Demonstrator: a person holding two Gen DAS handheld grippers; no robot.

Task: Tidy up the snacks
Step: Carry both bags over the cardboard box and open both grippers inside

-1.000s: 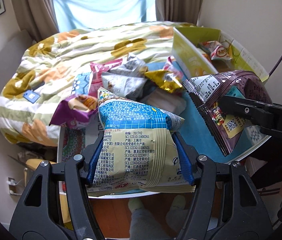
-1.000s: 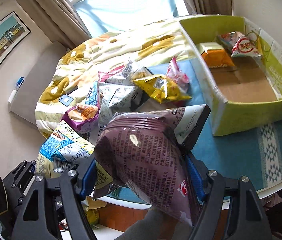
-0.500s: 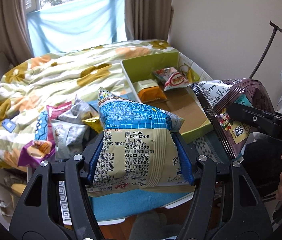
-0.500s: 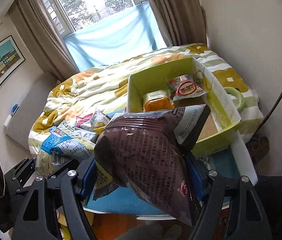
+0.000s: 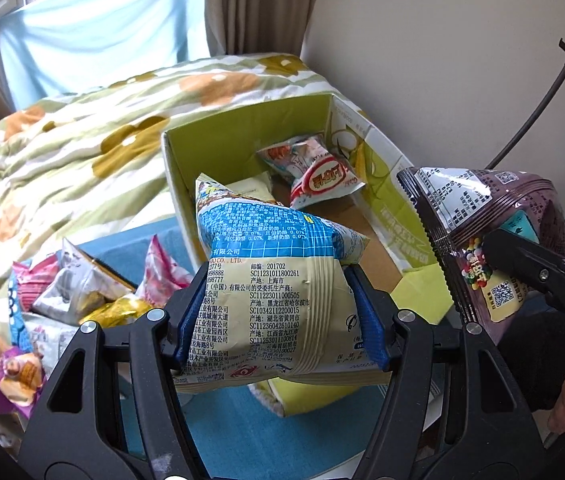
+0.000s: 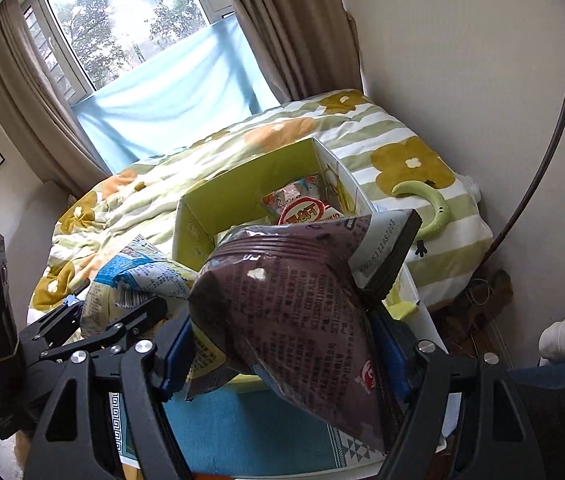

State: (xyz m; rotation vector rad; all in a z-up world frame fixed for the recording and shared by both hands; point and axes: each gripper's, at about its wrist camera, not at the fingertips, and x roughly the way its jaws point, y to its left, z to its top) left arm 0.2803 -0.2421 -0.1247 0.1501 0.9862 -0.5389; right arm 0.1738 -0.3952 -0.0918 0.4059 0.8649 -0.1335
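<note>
The left tongs [image 5: 278, 312] clamp a blue-and-cream snack bag [image 5: 270, 280] between their blue pads, held above the near edge of the green box [image 5: 242, 132]. To the right, the right tongs [image 6: 282, 356] pinch a dark purple snack bag [image 6: 302, 320] over the same box, which holds a red-and-white packet [image 5: 322, 178]. More snacks [image 5: 82, 292] lie on the blue-covered counter [image 5: 242, 420] at left.

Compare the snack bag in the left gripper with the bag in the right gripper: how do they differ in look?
The blue-and-cream bag is pale with a blue grid panel; the maroon bag is dark all over. The blue-and-cream bag carries dark print on its light back; the maroon bag's grey print barely stands out. Shared: both are puffy sealed packets, each clamped, one by the left gripper, one by the right gripper, near the green box.
</note>
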